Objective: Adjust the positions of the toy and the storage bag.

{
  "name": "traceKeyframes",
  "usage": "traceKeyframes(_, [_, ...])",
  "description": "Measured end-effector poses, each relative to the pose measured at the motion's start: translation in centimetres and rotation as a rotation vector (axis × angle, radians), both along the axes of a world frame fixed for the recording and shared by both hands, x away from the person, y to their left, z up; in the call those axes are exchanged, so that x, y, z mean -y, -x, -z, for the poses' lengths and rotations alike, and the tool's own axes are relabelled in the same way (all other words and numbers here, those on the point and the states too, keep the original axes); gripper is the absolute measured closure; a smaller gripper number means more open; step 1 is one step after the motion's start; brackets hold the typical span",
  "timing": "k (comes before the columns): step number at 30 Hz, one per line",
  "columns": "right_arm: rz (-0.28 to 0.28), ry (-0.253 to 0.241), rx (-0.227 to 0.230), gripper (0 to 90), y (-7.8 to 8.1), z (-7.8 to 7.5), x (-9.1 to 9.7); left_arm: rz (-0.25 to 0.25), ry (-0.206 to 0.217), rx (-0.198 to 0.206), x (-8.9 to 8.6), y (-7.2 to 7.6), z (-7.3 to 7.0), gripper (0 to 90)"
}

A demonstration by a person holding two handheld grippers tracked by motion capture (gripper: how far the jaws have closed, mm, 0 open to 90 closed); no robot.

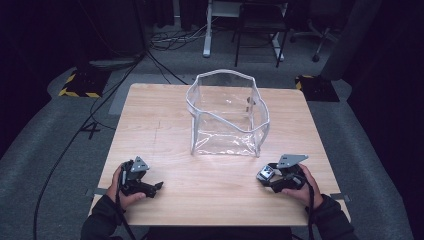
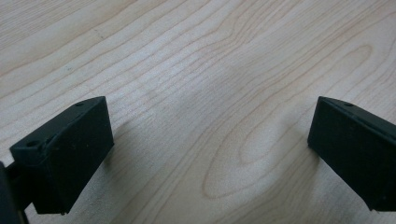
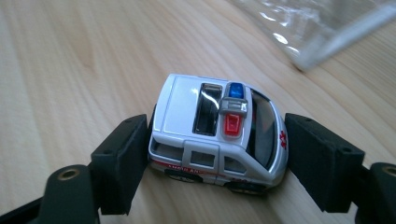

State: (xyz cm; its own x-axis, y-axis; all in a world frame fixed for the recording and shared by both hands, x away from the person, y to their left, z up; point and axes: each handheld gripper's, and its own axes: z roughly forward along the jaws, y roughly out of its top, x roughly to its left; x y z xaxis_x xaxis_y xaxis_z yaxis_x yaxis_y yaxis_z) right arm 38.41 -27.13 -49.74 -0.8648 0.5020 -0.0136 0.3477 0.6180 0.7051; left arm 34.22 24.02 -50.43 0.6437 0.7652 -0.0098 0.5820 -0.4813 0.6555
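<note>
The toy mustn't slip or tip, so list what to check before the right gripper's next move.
1. Toy ambulance sits between the right gripper's jaws: ok.
2. Pads pressing firmly on the ambulance: cannot tell; both sit right at its ends.
3. Ambulance stands on its wheels on the table: ok.
4. Clear bag stands upright with its mouth open: ok.
5. Left gripper has its jaws wide apart, with nothing between them: ok.
</note>
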Motion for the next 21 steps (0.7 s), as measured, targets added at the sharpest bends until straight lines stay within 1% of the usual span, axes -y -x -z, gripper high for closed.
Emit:
traceKeyframes(1, [-0.042, 0.010, 0.008, 24.5, 0.1, 0.0, -0.9, 0.001, 0.003, -0.001, 0.0, 0.0, 0.0, 0.2])
traceKeyframes(3, [-0.050, 0.008, 0.004, 24.5, 0.3, -0.1, -1.2, 0.002, 0.000, 0.001, 0.0, 0.0, 0.0, 0.2])
traceKeyframes(4, [-0.059, 0.020, 0.014, 24.4, 0.4, -0.1, -1.5, 0.000, 0.000, 0.001, 0.0, 0.0, 0.0, 0.2])
traceKeyframes(6, [-0.040, 0.009, 0.022, 24.0, 0.7, -0.1, -1.6, 0.000, 0.000, 0.000, 0.0, 0.0, 0.0, 0.2])
traceKeyframes(7, [-0.008, 0.005, 0.036, 24.3, 1.1, 0.0, -1.3, 0.000, 0.000, 0.000, 0.0, 0.0, 0.0, 0.2])
traceKeyframes(8, [0.007, -0.002, 0.041, 24.8, 1.2, 0.0, -1.0, 0.000, 0.000, 0.001, 0.0, 0.0, 0.0, 0.3])
traceKeyframes(12, [0.072, -0.009, 0.040, 24.5, 1.9, 0.2, 0.3, 0.000, 0.000, 0.000, 0.0, 0.0, 0.0, 0.2])
traceKeyframes(15, [0.138, -0.014, 0.023, 26.7, 2.0, 0.1, 1.0, 0.000, 0.000, 0.001, 0.0, 0.0, 0.0, 0.3])
traceKeyframes(16, [0.138, -0.014, 0.023, 26.7, 2.0, 0.1, 1.0, 0.000, 0.000, 0.001, 0.0, 0.0, 0.0, 0.3])
traceKeyframes(17, [0.179, -0.024, 0.018, 30.0, 2.3, 0.2, 1.2, 0.000, 0.000, 0.000, 0.0, 0.0, 0.0, 0.3])
traceKeyframes(18, [0.182, -0.022, 0.026, 31.6, 2.6, 0.2, 1.2, 0.000, 0.000, 0.000, 0.0, 0.0, 0.0, 0.3])
traceKeyframes(19, [0.182, -0.022, 0.026, 31.6, 2.6, 0.2, 1.2, 0.000, 0.000, 0.000, 0.0, 0.0, 0.0, 0.2])
traceKeyframes(20, [0.187, -0.023, 0.023, 31.6, 3.0, 0.1, 1.0, -0.001, 0.000, 0.000, 0.0, 0.0, 0.0, 0.2])
traceKeyframes(21, [0.184, -0.013, 0.035, 31.1, 3.4, 0.1, 0.7, 0.000, 0.000, 0.000, 0.0, 0.0, 0.0, 0.3])
